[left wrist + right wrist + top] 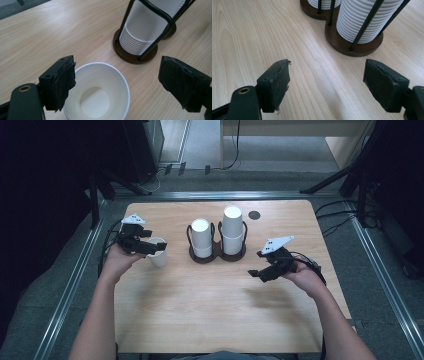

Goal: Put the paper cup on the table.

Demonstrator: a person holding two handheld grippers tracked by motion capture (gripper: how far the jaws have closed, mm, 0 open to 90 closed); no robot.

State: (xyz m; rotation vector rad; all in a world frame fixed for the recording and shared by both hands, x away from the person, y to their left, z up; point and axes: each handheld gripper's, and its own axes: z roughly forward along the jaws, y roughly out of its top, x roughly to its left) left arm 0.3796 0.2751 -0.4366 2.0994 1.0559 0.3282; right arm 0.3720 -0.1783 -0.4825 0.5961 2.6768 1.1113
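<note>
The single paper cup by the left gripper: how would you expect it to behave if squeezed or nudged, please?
The paper cup looks empty and thin-walled, so it is probably very light and would likely slide or tip if nudged. Its open rim may buckle under a hard squeeze from the left gripper.

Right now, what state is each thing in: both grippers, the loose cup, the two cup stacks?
Left gripper: open, jaws either side of the loose cup, not clamped on it.
Right gripper: open, nothing between the jaws, bare table under it.
Loose cup: upright, mouth up, empty.
Left cup stack: nested upside down in its holder.
Right cup stack: nested upside down, taller.
</note>
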